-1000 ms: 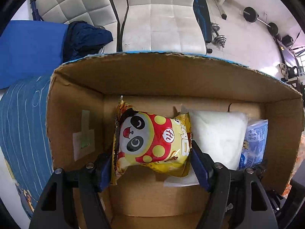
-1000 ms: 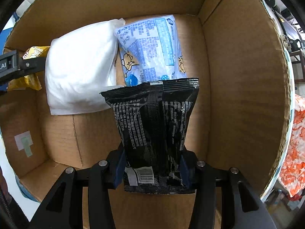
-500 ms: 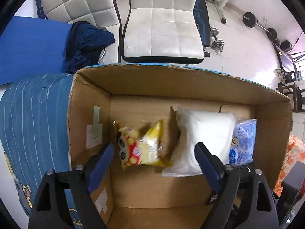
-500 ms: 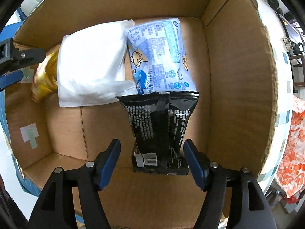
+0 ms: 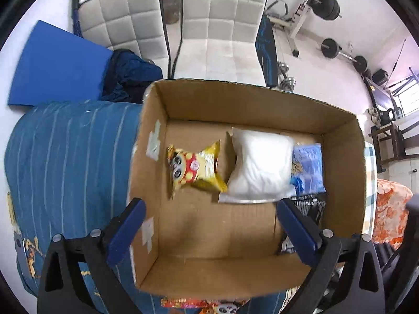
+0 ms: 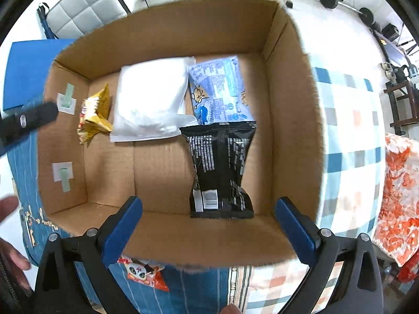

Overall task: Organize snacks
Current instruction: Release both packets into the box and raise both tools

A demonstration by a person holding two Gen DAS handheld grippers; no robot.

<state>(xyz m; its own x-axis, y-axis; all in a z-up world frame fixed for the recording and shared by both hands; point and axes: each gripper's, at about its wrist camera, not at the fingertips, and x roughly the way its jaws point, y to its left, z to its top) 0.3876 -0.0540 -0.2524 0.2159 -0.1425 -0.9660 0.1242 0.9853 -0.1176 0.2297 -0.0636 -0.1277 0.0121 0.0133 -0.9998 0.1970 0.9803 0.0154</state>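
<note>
The left gripper (image 5: pixel 209 231) is spread wide and empty above the box (image 5: pixel 243 99), clear of the panda bag (image 5: pixel 195 168). The right gripper (image 6: pixel 209 229) gapes equally wide, holding nothing, above the black packet (image 6: pixel 221 168).

Right hand-held gripper (image 6: pixel 209 225) spread wide, empty; black packet (image 6: pixel 222 167) flat in cardboard box (image 6: pixel 290 130).

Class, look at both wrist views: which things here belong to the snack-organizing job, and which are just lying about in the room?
Part of the job:
cardboard box
yellow panda packet
white packet
light blue packet
black packet
red panda packet, outside the box

Just lying about:
white padded chairs
barbell weights
blue mat
orange patterned cloth
</note>
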